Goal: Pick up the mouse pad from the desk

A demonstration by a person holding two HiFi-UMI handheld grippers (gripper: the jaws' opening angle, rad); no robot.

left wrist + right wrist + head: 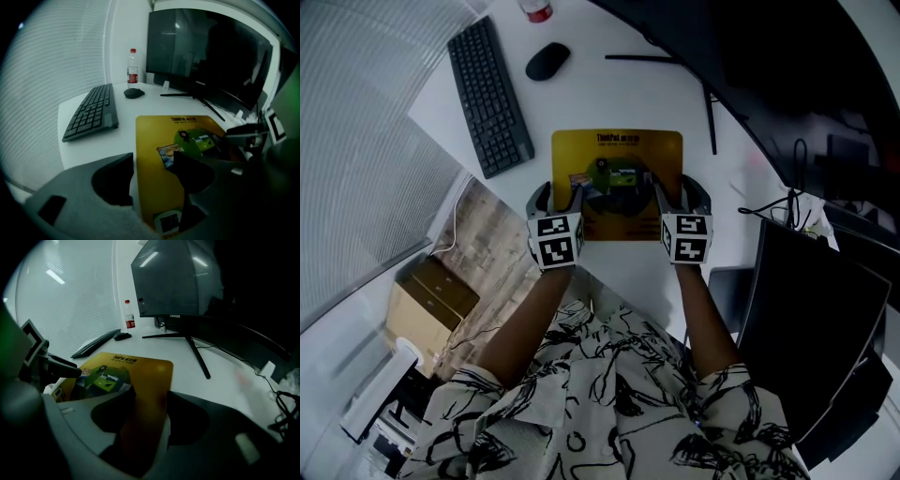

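Yellow mouse pad [619, 155], thin and flat with rounded corners and a slight sheen, lies on the smooth white desk [609, 94] just in front of the person, with a green printed picture at its middle. The left gripper [565, 192] straddles the pad's left edge and the right gripper [677, 195] its right edge. Both have matte dark jaws with scooped hollows, and both sets stand apart with pad surface showing in the gap. I cannot tell whether any jaw tip touches the pad. In the head view the marker cubes hide the pad's near edge. A black keyboard [490, 98] and a rounded black mouse [547, 61] lie beyond it. A clear bottle [132, 69] stands by the dark monitor [201, 51], whose screen is cut off at the frame.
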